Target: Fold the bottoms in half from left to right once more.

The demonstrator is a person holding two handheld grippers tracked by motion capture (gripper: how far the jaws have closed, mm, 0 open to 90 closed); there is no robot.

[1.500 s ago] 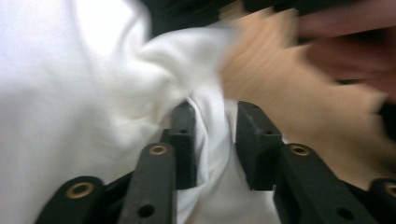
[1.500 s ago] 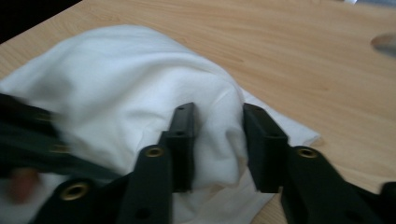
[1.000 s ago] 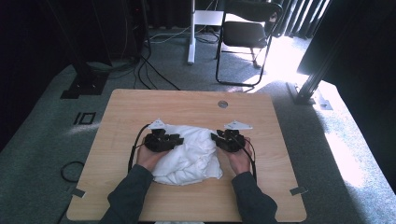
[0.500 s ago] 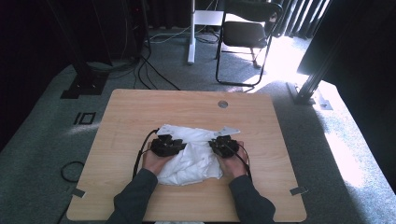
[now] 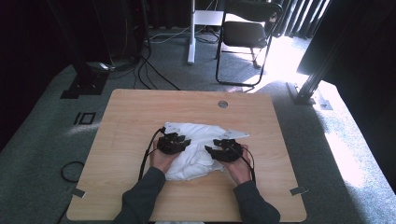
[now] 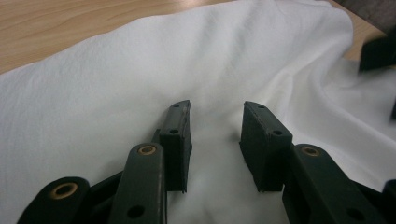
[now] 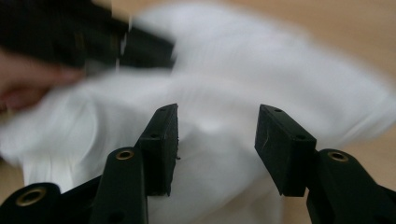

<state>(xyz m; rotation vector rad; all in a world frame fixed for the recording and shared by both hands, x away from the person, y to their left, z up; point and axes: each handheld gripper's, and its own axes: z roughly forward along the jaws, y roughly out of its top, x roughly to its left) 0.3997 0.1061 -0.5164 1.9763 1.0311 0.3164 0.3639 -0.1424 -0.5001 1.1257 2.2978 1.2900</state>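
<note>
Left gripper [image 6: 215, 135] | jaws apart, white cloth [image 6: 140, 84] beneath | right gripper [image 7: 215, 140] | jaws just opening, released | risk: folds slump, cloth slides across desk [image 5: 140, 107]

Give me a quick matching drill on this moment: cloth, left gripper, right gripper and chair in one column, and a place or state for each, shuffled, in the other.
Things:
1. cloth
2. left gripper
3. right gripper
4. chair

Places or states:
A. on the floor beyond the table's far edge
B. jaws apart over the cloth's left part in the high view
C. white, bunched on the table between the hands
D. jaws apart over the cloth's right part in the high view, having just been opening

Pairs: 1-C, 2-B, 3-D, 4-A
</note>
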